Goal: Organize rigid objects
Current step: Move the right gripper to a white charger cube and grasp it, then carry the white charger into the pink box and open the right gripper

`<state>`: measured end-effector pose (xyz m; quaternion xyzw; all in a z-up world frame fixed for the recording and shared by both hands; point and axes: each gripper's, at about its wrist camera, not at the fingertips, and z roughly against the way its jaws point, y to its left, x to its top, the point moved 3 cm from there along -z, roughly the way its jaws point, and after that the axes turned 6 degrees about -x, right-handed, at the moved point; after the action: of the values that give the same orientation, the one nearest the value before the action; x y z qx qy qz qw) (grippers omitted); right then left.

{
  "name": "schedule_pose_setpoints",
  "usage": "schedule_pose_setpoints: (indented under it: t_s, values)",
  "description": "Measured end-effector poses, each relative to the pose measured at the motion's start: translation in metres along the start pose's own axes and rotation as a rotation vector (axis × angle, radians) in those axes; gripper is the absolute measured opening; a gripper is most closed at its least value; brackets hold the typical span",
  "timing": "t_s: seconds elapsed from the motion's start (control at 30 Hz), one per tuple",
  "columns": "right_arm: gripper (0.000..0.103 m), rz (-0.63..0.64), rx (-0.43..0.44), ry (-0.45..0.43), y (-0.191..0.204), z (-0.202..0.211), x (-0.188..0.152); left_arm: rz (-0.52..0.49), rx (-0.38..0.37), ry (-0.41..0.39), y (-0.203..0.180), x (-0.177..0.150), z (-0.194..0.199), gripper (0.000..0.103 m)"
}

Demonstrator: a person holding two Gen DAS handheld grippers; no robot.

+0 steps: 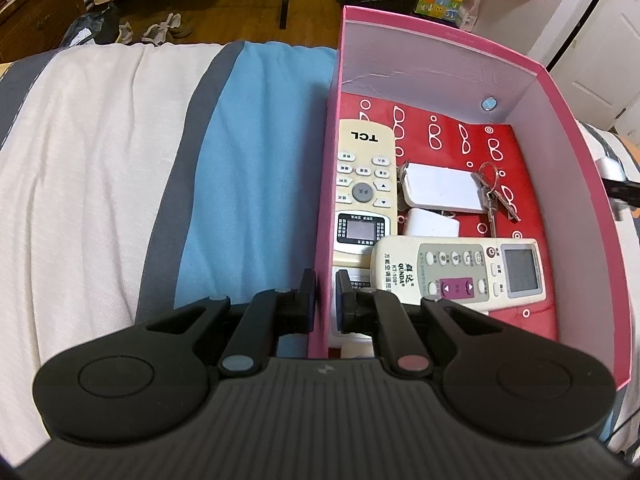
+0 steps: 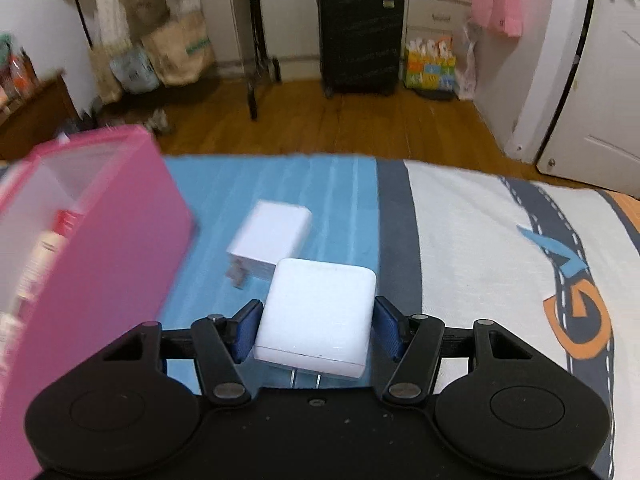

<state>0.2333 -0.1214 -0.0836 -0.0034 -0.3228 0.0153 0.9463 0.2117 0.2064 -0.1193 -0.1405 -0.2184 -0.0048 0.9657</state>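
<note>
On the bed, at the far left of the left wrist view, a white, grey and blue striped bedspread point(image 1: 120, 152) covers the surface. Right of it, the left gripper point(image 1: 325, 300) is clenched on the left wall of the pink box point(image 1: 326, 184), with 1 finger outside the wall and 1 inside. Inside the box, from left to right, lie a TCL remote point(image 1: 362, 184), 2 white adapters point(image 1: 438, 188), a QUNDA remote point(image 1: 460, 272) lying crosswise toward the near end, and a bunch of keys point(image 1: 494, 194).

In the right wrist view, the same pink box occupies the left edge, blurred. Right of it, a white charger point(image 2: 270, 242) rests on the blue stripe of the bedspread. Nearer the camera, the right gripper point(image 2: 316, 330) is grasping a second white charger point(image 2: 316, 320) between its blue pads point(image 2: 246, 330), prongs pointing toward the camera.
</note>
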Motion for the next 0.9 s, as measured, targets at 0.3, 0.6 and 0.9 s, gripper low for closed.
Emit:
schedule_pose_setpoints:
  t_s: [0.3,0.6,0.9]
  values:
    - [0.065,0.151,0.238,-0.181,0.074,0.101,0.025,0.005,-0.007,-0.002,0.002,-0.001,0.001,0.008]
    - [0.065,0.428,0.320,-0.081,0.151,0.077,0.041,0.005,-0.019,-0.013,0.003,-0.003,0.002,0.008]
    - [0.065,0.335,0.344,0.257,0.188,-0.001,0.067,0.012,-0.034,-0.025,0.004,-0.005,0.007,0.008]
